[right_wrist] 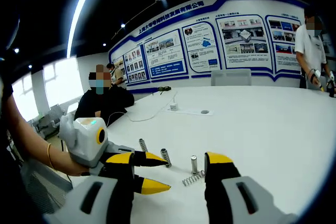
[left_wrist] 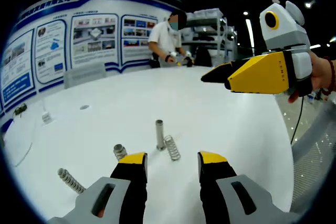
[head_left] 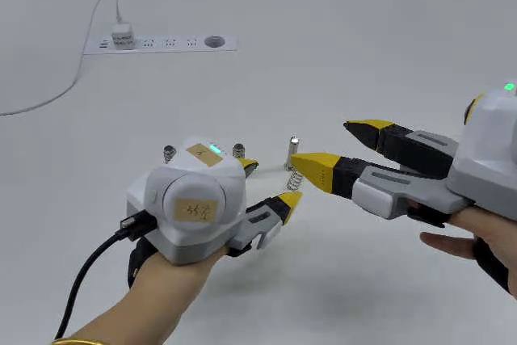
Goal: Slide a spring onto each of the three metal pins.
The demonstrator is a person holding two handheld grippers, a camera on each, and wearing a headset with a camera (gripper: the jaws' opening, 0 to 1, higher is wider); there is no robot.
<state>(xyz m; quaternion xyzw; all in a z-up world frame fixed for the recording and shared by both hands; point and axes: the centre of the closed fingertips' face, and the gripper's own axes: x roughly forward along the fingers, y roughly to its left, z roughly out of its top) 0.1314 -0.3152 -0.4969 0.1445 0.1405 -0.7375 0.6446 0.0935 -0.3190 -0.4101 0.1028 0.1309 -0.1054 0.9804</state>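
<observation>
Three metal pins stand in a row on the white table. The left pin (head_left: 169,152) and the middle pin (head_left: 238,150) each carry a spring. The right pin (head_left: 292,151) is bare, and a loose spring (head_left: 296,179) lies on the table just in front of it. My left gripper (head_left: 268,182) is open with nothing between its fingers, its tips a little short of the loose spring (left_wrist: 171,148) and bare pin (left_wrist: 159,134). My right gripper (head_left: 321,141) is open too, and hovers to the right of the bare pin (right_wrist: 194,163) and above the loose spring (right_wrist: 191,179).
A white power strip (head_left: 161,42) with a plug and cable lies at the far left of the table. A person (right_wrist: 102,100) sits at the table's far side, and another (left_wrist: 168,40) stands beyond it. Bare table surrounds the pins.
</observation>
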